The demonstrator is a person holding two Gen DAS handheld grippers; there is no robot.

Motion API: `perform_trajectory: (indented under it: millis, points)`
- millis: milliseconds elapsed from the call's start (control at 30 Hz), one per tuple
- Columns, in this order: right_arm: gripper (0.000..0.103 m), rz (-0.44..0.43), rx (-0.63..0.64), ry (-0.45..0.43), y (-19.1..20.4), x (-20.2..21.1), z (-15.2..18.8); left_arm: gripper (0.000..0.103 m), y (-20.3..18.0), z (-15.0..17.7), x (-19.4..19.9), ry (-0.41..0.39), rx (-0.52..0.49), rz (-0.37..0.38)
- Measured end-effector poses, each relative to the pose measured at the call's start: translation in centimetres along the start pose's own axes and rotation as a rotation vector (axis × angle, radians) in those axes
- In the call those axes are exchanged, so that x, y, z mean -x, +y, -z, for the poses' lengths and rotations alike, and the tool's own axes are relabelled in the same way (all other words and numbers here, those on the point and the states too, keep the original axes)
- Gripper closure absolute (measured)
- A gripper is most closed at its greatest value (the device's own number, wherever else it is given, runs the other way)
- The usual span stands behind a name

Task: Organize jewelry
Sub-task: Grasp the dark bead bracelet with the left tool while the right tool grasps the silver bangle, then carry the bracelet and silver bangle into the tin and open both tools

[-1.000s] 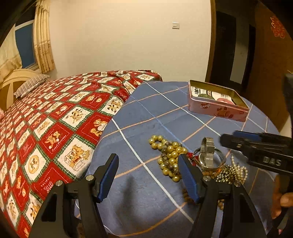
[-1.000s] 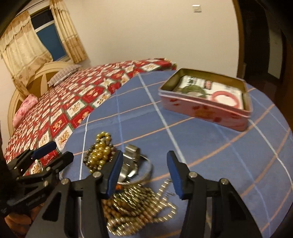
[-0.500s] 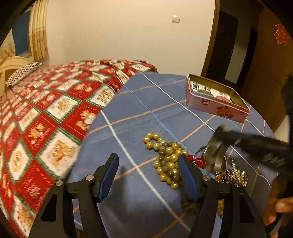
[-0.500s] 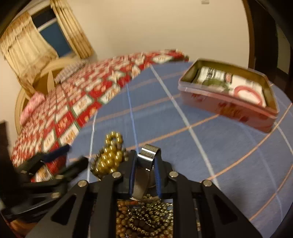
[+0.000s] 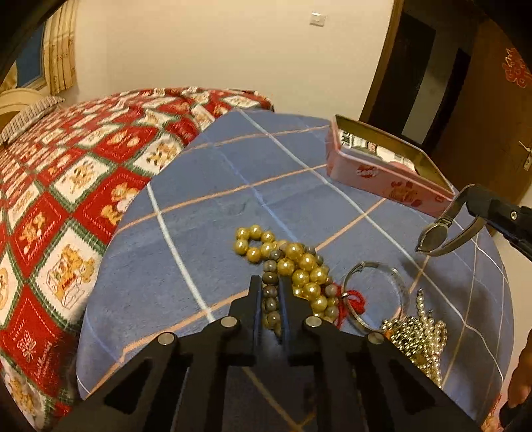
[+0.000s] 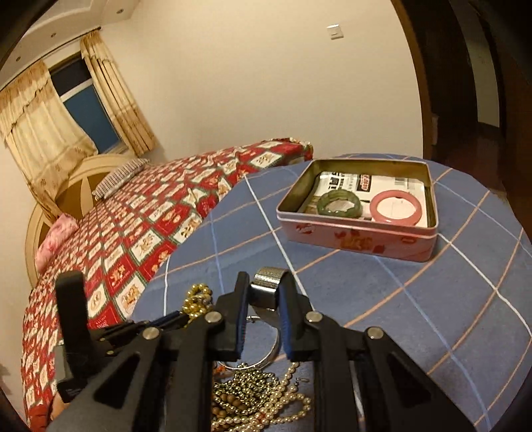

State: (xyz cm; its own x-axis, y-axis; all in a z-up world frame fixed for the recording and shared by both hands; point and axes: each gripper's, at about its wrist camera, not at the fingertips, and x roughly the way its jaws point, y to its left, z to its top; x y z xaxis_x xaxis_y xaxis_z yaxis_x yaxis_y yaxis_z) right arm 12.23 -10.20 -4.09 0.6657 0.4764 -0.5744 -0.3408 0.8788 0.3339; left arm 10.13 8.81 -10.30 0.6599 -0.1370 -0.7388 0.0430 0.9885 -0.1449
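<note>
Watch [image 6: 268, 286] with silver mesh band hangs pinched in right claw [image 6: 262, 300].

A silver mesh-band watch [image 6: 267, 287] hangs lifted at lower centre; gold bead strands [image 5: 292, 266] lie heaped on the blue table [image 5: 206, 186]; a pink tin [image 6: 359, 232], upper right, holds two bangles.

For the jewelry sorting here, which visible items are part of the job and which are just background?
Part of the job:
- watch, gripped by the right gripper
- bead bracelet, left gripper closing on it
- glass bangle
- pearl and chain pile
- pink tin holding a green bangle and pink bangle

Background:
- patterned bedspread
- curtains
- light switch
- door
</note>
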Motion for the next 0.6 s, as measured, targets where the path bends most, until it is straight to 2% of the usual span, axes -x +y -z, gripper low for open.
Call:
perform_trajectory:
  millis: [267, 433, 600]
  points:
    - [0.083, 0.03, -0.021, -0.056, -1.0, 2.1, -0.6, 0.094, -1.4, -1.9, 4.9, -0.181, -0.05, 0.03]
    - [0.083, 0.027, -0.042, -0.088, -1.4, 2.9, -1.0, 0.094, -2.2, -3.1, 7.2, -0.248, -0.045, 0.074]
    - [0.083, 0.035, -0.042, -0.121, -1.8, 4.2, -1.5, 0.094, -3.9, -3.9, 8.1, -0.277, -0.067, 0.108]
